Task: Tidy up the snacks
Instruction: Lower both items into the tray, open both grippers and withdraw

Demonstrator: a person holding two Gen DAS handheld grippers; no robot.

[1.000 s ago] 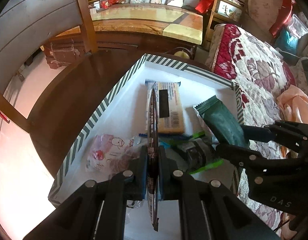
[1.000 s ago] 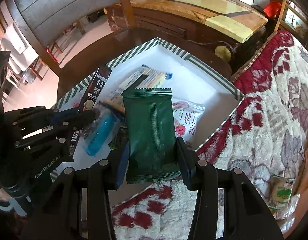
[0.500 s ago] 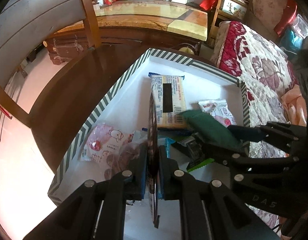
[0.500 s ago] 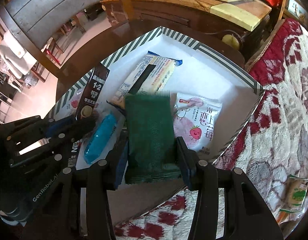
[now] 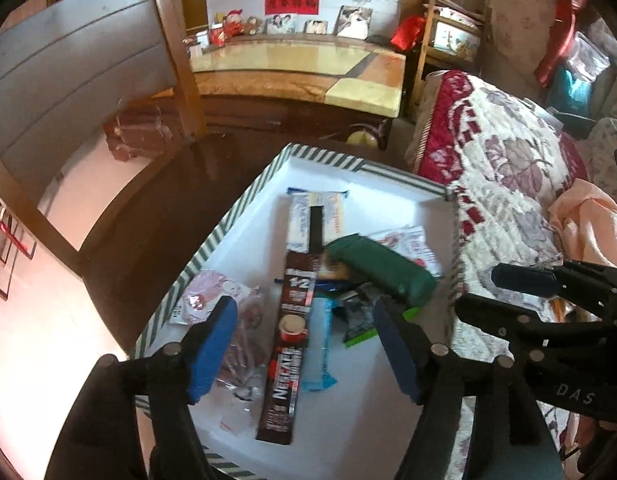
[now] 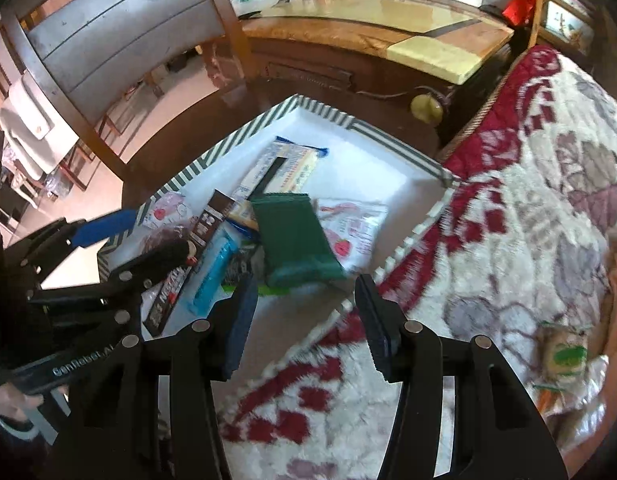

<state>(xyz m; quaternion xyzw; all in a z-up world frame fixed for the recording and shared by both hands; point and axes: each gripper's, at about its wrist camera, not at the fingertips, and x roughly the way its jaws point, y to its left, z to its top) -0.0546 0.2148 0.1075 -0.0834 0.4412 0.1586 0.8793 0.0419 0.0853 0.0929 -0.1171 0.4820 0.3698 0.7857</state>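
Most snacks are already in the striped box (image 5: pixel 244 208); the brown coffee stick (image 5: pixel 290 336) and green packet (image 6: pixel 294 238) lie inside it; left gripper (image 5: pixel 304 350) is opening, holding nothing; right gripper (image 6: pixel 304 322) hangs half open, empty; one yellow-green snack (image 6: pixel 564 354) waits on the blanket (image 6: pixel 508 208) right of the box.

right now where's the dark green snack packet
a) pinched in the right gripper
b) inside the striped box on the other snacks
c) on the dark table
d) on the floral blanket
b: the dark green packet lies in the striped box atop other snacks, ahead of the right gripper, whose pads are clear of it.
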